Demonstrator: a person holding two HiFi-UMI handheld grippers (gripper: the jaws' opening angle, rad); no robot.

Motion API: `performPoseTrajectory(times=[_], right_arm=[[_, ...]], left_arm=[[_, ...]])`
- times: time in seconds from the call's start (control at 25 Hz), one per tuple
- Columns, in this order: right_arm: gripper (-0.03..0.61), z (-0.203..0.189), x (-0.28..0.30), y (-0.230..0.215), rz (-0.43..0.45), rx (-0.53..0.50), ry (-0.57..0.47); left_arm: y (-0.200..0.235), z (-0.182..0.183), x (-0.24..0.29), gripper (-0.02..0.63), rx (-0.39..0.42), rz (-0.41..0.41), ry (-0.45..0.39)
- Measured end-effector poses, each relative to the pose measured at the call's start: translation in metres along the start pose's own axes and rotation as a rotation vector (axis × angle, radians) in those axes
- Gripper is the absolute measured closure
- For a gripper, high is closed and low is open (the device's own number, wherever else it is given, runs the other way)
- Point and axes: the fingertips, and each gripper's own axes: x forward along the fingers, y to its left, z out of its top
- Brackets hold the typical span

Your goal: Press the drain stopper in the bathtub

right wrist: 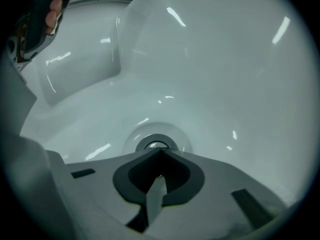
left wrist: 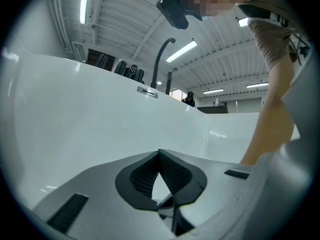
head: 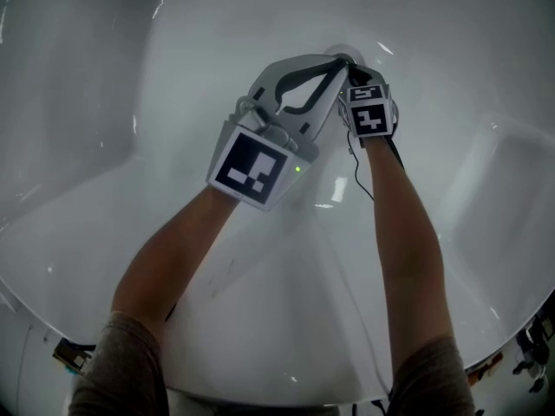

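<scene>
Both my forearms reach steeply down into the white bathtub [head: 104, 102], the left forearm [head: 173, 250] angling in from the left and the right forearm [head: 408, 224] running almost straight ahead, so that the two tools come together near the far end of the tub floor. My left gripper [left wrist: 159, 153] lies tilted, its marker cube turned up toward my head, and it looks along the tub's wall toward the rim, where a dark curved faucet [left wrist: 161, 59] stands. Its fingers [left wrist: 176, 171] are clenched, tips meeting, with nothing between them but the bare white wall beyond. My right gripper [right wrist: 160, 153] points down at the tub floor, just beside the left one's tip. Its fingers [right wrist: 131, 176] are clenched too and hold nothing. The tub holds no water that I can see. The drain stopper [right wrist: 156, 145], a round metal cap in a pale ring, sits in the floor right at the tips of the right fingers, its near edge covered by them. I cannot tell whether the tips touch it.
</scene>
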Motion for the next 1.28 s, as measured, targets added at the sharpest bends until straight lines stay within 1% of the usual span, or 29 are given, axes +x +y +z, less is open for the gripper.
performPoseTrajectory(times=[0.12,0.2,0.28,0.48,0.72,0.84,0.96,1.16,1.28], right_arm=[[0.577,0.001,-0.005,-0.001,-0.024,0.026,-0.041],[0.577,0.003,-0.009,-0.002,-0.02,0.062,-0.068],[0.577,0.003,-0.012,-0.002,-0.014,0.087,-0.066],[0.578,0.011,-0.034,-0.003,-0.035,0.103,-0.074],[0.578,0.026,-0.077,0.005,-0.012,0.118,-0.086],[0.578,0.043,-0.107,0.009,-0.005,0.138,-0.117],[0.578,0.064,-0.144,0.014,0.01,0.143,-0.135],[0.578,0.115,-0.209,0.018,0.043,0.134,-0.215],[0.578,0.142,-0.247,0.019,0.059,0.149,-0.25]], left_arm=[[0.001,0.0,-0.003,0.614,0.001,0.001,0.01],[0.003,0.001,-0.005,0.614,-0.001,0.009,0.019],[0.005,0.003,-0.006,0.614,-0.005,0.021,0.028],[0.004,0.018,-0.012,0.614,-0.005,0.034,0.042],[-0.004,0.043,-0.023,0.614,-0.004,0.053,0.072],[-0.011,0.066,-0.028,0.614,0.003,0.055,0.075],[-0.021,0.098,-0.035,0.614,0.009,0.058,0.067],[-0.032,0.155,-0.045,0.614,0.007,0.081,0.051],[-0.042,0.186,-0.052,0.614,0.006,0.086,0.055]])
